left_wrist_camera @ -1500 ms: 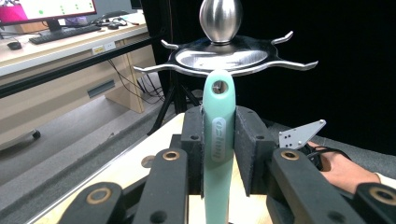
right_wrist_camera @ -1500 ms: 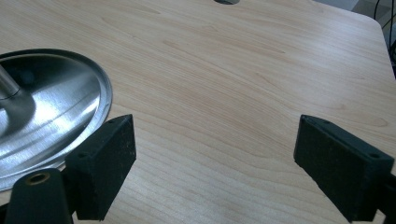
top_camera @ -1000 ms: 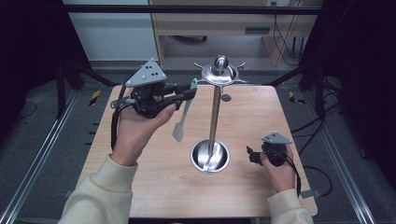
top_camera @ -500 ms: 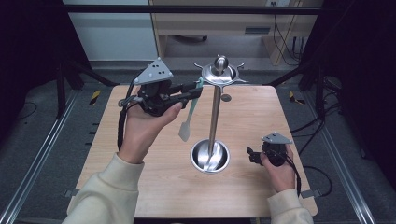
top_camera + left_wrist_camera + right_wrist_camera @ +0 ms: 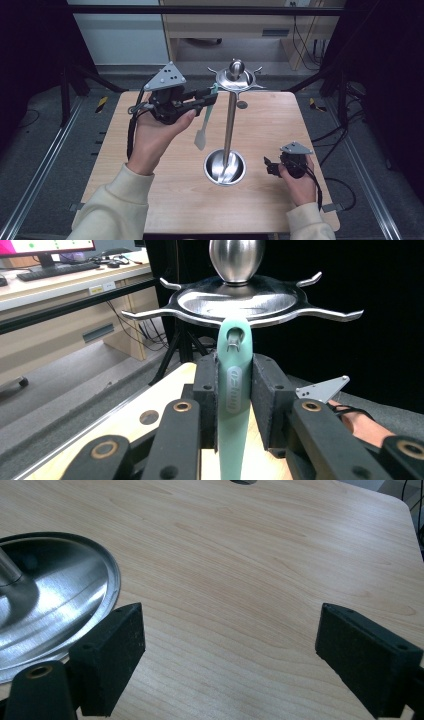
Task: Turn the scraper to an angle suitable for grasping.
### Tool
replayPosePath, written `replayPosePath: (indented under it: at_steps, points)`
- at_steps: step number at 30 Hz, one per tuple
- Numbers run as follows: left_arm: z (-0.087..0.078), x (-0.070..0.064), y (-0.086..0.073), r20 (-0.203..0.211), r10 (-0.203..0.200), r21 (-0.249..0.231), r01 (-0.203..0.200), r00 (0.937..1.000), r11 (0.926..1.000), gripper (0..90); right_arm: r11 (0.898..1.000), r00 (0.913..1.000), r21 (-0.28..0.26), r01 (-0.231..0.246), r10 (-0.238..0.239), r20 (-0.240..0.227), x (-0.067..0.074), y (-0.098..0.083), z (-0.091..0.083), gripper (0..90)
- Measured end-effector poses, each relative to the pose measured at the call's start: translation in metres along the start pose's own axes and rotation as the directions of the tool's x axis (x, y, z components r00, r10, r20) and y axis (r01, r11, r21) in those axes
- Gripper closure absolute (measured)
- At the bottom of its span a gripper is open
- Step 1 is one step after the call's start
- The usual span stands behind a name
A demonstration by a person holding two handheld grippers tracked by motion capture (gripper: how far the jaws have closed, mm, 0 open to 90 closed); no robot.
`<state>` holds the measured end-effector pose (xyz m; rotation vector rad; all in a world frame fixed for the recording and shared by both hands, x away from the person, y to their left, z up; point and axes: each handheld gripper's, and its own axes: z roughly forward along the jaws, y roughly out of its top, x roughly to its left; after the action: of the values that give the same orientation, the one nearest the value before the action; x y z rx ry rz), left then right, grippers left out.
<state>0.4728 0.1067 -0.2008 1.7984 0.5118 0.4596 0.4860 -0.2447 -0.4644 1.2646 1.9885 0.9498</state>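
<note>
My left gripper is raised beside the top of a steel stand and is shut on the handle of a mint-green spatula, whose blade hangs down left of the pole. In the left gripper view the handle stands upright between the pads. Its end hole sits just under the stand's hooked top plate, and a thin metal hook shows in the hole. My right gripper rests low on the table right of the stand's round base. It is open over bare wood.
The wooden table has a small round hole behind the stand. The steel base lies close to the left of my right jaws. Metal frame rails run along both sides of the table, and a desk stands beyond the far edge.
The spatula's blade has shifted slightly right, closer to the pole, with the left jaws nearer the stand's top plate. The right gripper has kept still.
</note>
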Motion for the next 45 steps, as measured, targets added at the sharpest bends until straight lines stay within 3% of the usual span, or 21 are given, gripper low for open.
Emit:
replayPosePath:
  at_steps: [3,7,9,10,11,13,14,20,35,45]
  points:
    - [-0.001,0.000,0.000,-0.007,0.005,0.001,-0.005,1.0000,1.0000,73.0,1.000,1.0000,0.000,0.001,-0.001,0.000,0.000,0.000,0.000,12.6]
    - [-0.006,-0.001,-0.001,-0.040,0.024,-0.002,-0.024,0.9989,0.9997,63.7,1.000,1.0000,0.000,-0.003,0.003,0.000,0.000,0.000,0.000,12.4]
    - [-0.009,-0.002,-0.001,-0.052,0.033,0.002,-0.033,0.9981,0.9994,56.2,1.000,1.0000,0.000,-0.002,0.002,0.001,0.000,0.000,0.000,12.4]
    - [-0.011,-0.003,-0.002,-0.063,0.042,0.006,-0.041,0.9971,0.9991,46.4,1.000,1.0000,0.001,-0.007,0.007,0.002,0.000,0.000,0.000,12.3]
    - [-0.012,-0.003,-0.002,-0.074,0.046,0.006,-0.045,0.9962,0.9989,46.4,1.000,1.0000,0.001,-0.007,0.007,0.002,0.000,0.000,0.000,12.3]
    - [-0.015,-0.004,-0.003,-0.081,0.049,0.009,-0.048,0.9955,0.9988,36.7,1.000,1.0000,0.000,-0.008,0.008,0.002,0.000,0.000,0.000,12.2]
    - [-0.016,-0.004,-0.003,-0.081,0.050,0.008,-0.050,0.9955,0.9987,28.8,1.000,1.0000,0.000,-0.005,0.005,0.005,0.000,-0.001,0.000,12.1]
    - [-0.024,-0.009,-0.010,-0.094,0.089,0.058,-0.084,0.9916,0.9948,14.0,1.000,1.0000,0.001,-0.004,0.004,0.006,-0.001,-0.001,0.000,11.6]
    - [-0.028,-0.011,-0.051,-0.070,0.100,0.128,-0.091,0.9925,0.9876,6.2,1.000,0.9999,0.006,-0.009,0.009,0.009,-0.001,-0.001,-0.001,10.8]
    - [-0.025,-0.012,-0.068,-0.055,0.109,0.167,-0.099,0.9925,0.9811,4.6,1.000,0.9998,0.004,-0.012,0.012,0.013,-0.002,-0.001,-0.001,10.7]
